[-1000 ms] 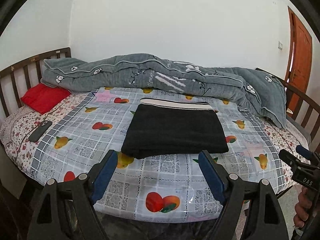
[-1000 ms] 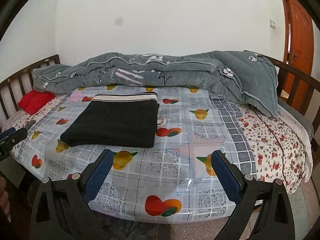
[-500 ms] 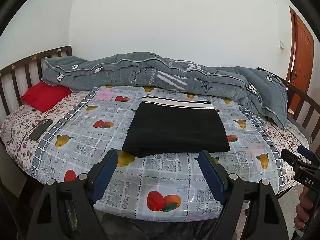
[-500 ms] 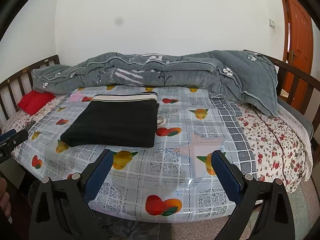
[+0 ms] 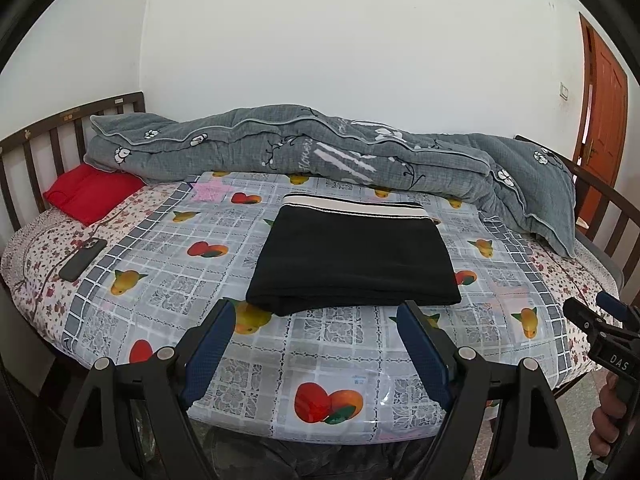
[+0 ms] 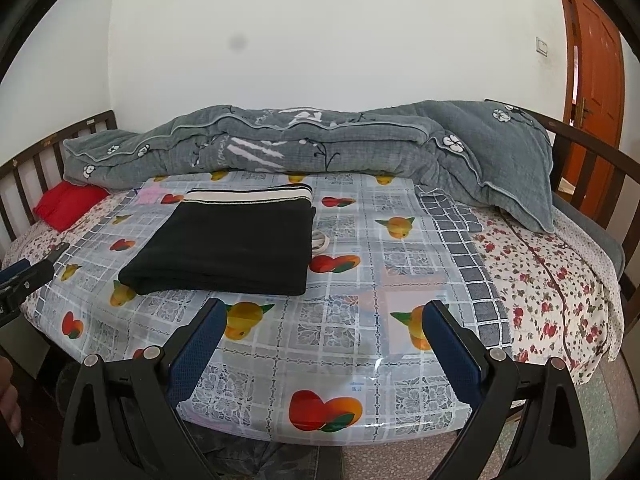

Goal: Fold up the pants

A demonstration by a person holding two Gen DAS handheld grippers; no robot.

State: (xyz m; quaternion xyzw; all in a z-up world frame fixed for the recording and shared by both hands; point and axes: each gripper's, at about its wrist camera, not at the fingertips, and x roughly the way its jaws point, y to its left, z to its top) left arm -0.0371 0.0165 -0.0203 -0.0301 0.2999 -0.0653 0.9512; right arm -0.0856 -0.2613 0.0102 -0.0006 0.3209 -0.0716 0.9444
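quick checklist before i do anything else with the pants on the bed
1. Pants folded into a flat rectangle, striped waistband at the far edge: ok.
2. Left gripper jaws apart, holding nothing: ok.
3. Right gripper jaws apart, holding nothing: ok.
4. Both grippers back from the pants, not touching them: ok.
5. Small white object beside the pants' right edge, not under the fold: cannot tell.
6. Phone well left of the pants, out of the way: ok.
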